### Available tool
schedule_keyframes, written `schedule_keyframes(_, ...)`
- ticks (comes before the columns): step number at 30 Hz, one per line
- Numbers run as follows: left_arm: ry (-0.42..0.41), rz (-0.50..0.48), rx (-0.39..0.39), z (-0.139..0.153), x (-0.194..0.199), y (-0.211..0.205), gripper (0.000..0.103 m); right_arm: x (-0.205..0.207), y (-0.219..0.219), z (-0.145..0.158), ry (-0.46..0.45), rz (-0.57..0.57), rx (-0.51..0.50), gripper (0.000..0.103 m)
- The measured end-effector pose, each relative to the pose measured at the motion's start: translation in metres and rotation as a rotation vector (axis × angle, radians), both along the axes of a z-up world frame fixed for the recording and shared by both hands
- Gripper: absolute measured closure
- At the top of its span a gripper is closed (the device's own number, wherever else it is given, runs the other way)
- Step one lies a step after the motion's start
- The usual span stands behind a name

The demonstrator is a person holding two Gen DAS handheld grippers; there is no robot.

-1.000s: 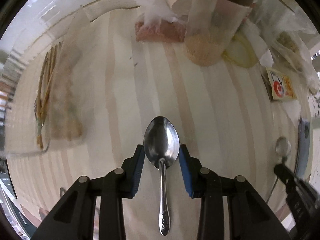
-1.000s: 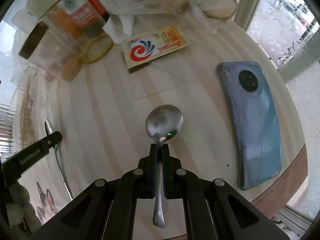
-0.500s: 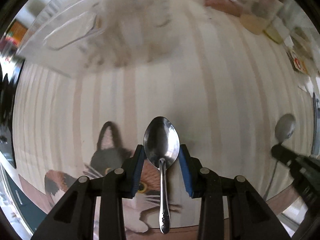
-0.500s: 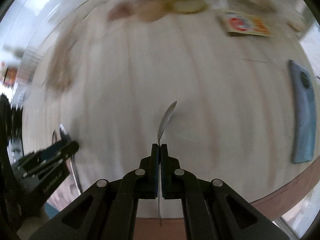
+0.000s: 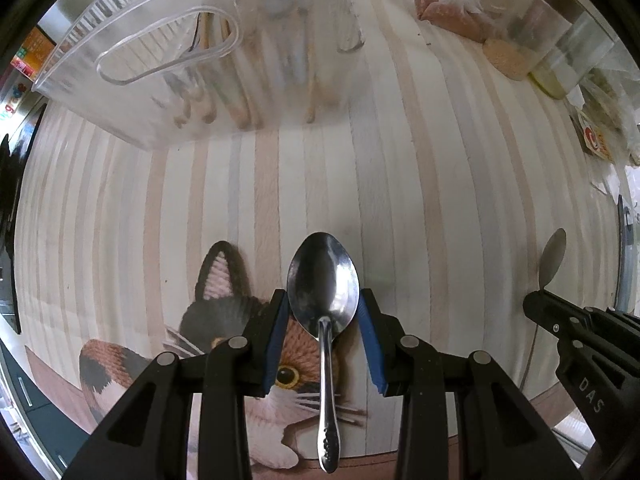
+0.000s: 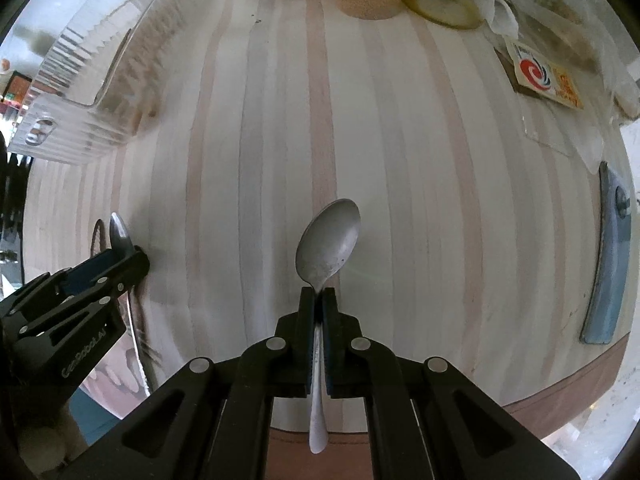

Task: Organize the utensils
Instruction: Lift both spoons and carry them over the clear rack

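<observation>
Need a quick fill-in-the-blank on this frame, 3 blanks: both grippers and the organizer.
1. Each gripper holds a metal ____.
2. The left gripper grips its spoon across the ____, while the right gripper pinches its spoon at the neck.
3. The clear plastic utensil organizer already holds wooden ____.

Missing words: spoon; bowl; chopsticks

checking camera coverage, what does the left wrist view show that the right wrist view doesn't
Left wrist only: the cat picture under the left tool, and chopsticks inside the clear organizer.
Right wrist only: the blue phone at the table's right edge.
Both: each tool holding a spoon, shiny spoon left, dull spoon in the right tool, and the striped tabletop.
</observation>
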State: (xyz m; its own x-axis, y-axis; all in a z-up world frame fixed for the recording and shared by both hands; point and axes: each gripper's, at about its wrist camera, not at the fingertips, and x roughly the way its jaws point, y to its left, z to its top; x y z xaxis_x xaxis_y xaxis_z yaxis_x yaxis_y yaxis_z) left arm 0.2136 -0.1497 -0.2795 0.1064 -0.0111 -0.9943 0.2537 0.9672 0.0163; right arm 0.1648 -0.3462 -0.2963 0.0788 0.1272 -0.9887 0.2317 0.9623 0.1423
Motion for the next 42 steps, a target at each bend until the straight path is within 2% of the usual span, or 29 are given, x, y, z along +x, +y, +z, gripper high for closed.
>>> schedule_keyframes(7,-0.051,-0.047,-0.011,0.024,-0.002,-0.017,0.071,0.002,0.009,0.004,-0.033,-0.043,0.008,0.102)
schedule_keyframes(15,-0.131,-0.089,-0.067,0.073,-0.001,-0.026,0.072,0.003,0.004,0.037,-0.109,-0.084,0.036,0.102)
schedule_keyframes(27,-0.275,-0.097,-0.162,0.164,0.023,-0.029,0.071,0.016,-0.018,0.122,-0.301,-0.116,0.076,0.102)
schedule_keyframes(33,-0.357,-0.075,-0.19,0.208,0.051,-0.024,0.071,0.043,-0.024,0.17,-0.405,-0.102,0.089,0.102)
schedule_keyframes(37,-0.397,-0.044,-0.199,0.23,0.079,-0.013,0.071,0.076,-0.013,0.192,-0.451,-0.073,0.105,0.102)
schedule_keyframes(42,-0.415,-0.005,-0.197,0.241,0.112,0.005,0.071,0.117,0.003,0.211,-0.476,-0.042,0.134,0.102)
